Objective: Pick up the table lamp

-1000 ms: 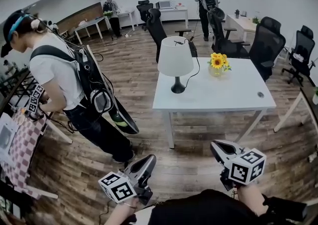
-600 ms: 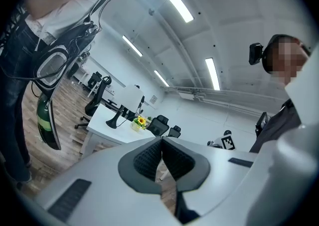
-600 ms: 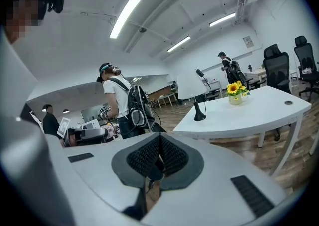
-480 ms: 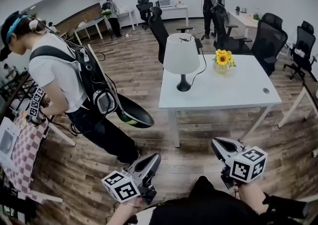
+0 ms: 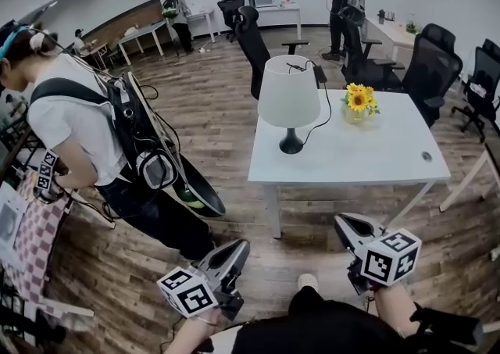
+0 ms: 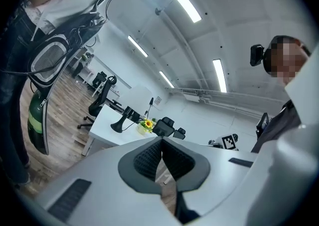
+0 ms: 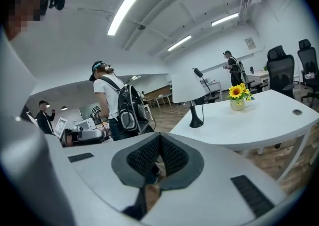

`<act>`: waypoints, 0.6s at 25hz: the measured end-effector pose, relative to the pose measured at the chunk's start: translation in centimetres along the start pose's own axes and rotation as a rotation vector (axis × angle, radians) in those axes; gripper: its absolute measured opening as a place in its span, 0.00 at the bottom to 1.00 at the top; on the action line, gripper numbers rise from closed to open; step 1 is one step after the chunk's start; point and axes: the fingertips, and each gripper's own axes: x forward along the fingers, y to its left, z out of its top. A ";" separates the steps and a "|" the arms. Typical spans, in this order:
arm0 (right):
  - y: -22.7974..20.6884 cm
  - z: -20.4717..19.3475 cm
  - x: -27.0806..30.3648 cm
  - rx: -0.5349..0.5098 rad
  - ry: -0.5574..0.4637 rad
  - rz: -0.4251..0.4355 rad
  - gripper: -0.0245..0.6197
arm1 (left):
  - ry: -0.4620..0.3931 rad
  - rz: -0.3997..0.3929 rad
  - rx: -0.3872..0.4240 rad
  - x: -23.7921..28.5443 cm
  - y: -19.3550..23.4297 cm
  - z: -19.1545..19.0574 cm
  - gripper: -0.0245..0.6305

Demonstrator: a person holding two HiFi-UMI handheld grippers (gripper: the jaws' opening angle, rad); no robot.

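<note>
The table lamp (image 5: 289, 98), white shade on a black stem and base, stands on the left part of the white table (image 5: 375, 161); its black cord runs off the far edge. It also shows in the right gripper view as the lamp (image 7: 192, 90) and small in the left gripper view as the lamp (image 6: 130, 108). My left gripper (image 5: 237, 250) and right gripper (image 5: 344, 226) hover over the wood floor short of the table's near edge, both shut with nothing between the pads. Neither touches the lamp.
A vase of sunflowers (image 5: 358, 102) stands on the table behind the lamp. A person with a backpack (image 5: 117, 149) stands to the left, near a checkered table (image 5: 31, 227). Black office chairs (image 5: 254, 48) ring the far side; other people stand at the back.
The table and lamp have come nearer and shifted right in the head view as I stepped forward. The person at left has turned slightly. Both grippers stay shut.
</note>
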 end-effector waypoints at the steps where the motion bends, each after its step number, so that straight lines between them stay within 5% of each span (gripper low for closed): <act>1: -0.6 0.6 0.6 0.000 -0.004 0.002 0.06 | 0.001 0.003 0.000 0.8 0.4 0.2 0.06; 15: -9.2 5.9 9.3 -0.040 0.039 0.067 0.06 | -0.027 0.071 -0.035 11.2 6.3 3.6 0.06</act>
